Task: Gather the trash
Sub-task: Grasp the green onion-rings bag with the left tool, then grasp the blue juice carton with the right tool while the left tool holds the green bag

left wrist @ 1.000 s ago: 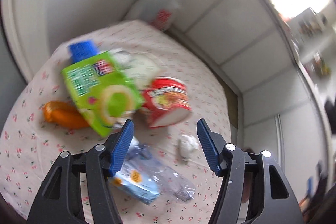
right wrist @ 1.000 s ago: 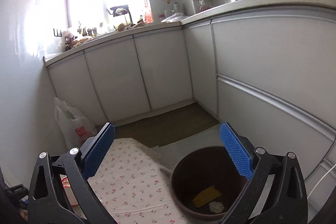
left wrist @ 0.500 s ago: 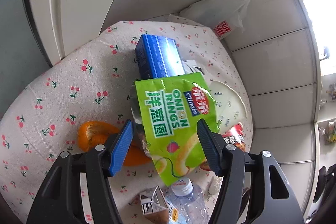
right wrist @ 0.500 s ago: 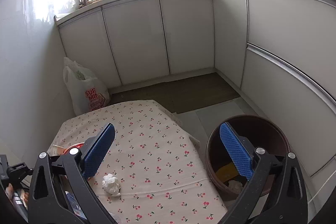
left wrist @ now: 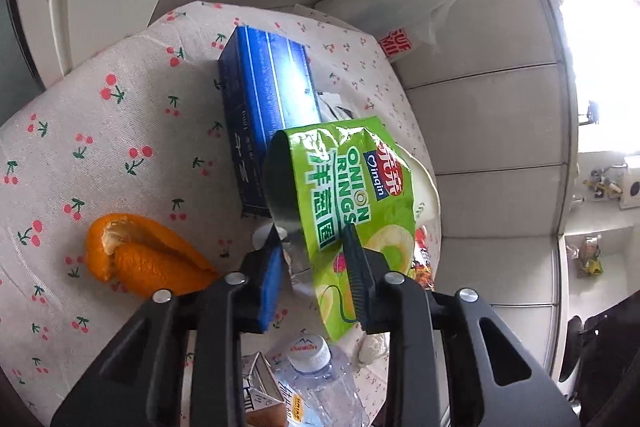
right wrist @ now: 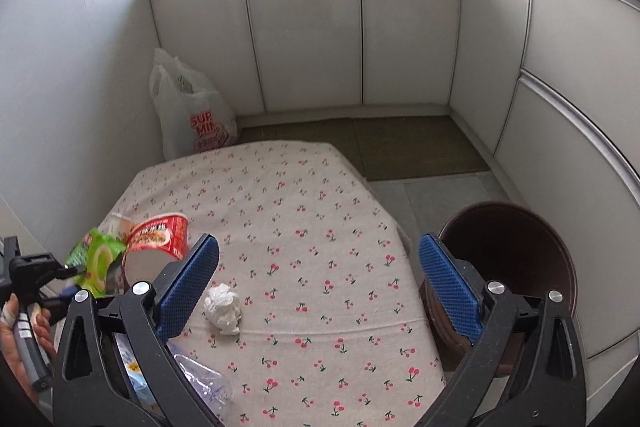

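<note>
Left gripper (left wrist: 312, 259) pinching the green onion-rings bag (left wrist: 352, 203) over the cloth-covered counter (right wrist: 320, 227).

Its jaws press on the bag's lower part, gripping the thin foil, likely for carrying to the brown bin (right wrist: 516, 267) beside the counter. The right gripper (right wrist: 320, 287) hangs above a crumpled tissue (right wrist: 223, 309), jaws spread wide, probably readied for it.

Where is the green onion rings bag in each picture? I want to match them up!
Left wrist view: the green onion rings bag sits in the middle, pinched by the left gripper.
Right wrist view: the same bag is small at the far left edge, beside the red noodle cup.
Shared landmark: the white shopping bag with red letters, on the floor behind the cherry tablecloth.
</note>
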Demonstrator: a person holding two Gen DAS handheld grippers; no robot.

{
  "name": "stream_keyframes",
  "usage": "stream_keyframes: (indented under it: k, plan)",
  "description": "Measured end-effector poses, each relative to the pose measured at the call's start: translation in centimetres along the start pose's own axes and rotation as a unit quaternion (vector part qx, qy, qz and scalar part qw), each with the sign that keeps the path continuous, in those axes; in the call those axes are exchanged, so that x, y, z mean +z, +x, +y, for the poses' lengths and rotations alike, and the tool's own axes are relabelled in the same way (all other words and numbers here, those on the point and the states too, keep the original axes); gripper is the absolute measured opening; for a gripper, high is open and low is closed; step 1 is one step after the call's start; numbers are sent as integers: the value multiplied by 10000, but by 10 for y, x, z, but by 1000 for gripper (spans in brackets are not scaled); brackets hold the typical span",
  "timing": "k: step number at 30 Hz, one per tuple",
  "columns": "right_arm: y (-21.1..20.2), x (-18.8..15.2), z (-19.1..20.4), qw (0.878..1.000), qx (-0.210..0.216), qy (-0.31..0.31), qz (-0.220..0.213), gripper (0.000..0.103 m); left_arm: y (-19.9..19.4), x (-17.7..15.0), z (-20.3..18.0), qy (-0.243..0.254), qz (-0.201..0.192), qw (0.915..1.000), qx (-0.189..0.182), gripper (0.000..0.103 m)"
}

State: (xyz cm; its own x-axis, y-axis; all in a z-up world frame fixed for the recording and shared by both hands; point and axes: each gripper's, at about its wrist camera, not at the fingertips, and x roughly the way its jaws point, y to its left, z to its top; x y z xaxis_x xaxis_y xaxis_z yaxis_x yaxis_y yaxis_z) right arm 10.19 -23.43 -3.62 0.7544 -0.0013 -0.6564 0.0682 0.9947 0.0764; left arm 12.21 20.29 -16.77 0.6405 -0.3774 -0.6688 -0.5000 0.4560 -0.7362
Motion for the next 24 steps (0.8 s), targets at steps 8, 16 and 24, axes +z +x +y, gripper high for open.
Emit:
stream_keyframes:
  k: [8, 16, 24]
  plan:
    - [23, -10, 12, 9967, 522, -115, 609, 96, -28, -15, -33, 539, -228, 9980, -235, 4]
    - [37, -27, 58, 9763, 1571, -936, 1156, 96, -64, -35, -82, 1444, -587, 9867, -472, 0]
    - [20, -66, 140, 9196, 2676, -2520, 1386, 94, -127, -63, -118, 2477, -1227, 9586, -687, 0]
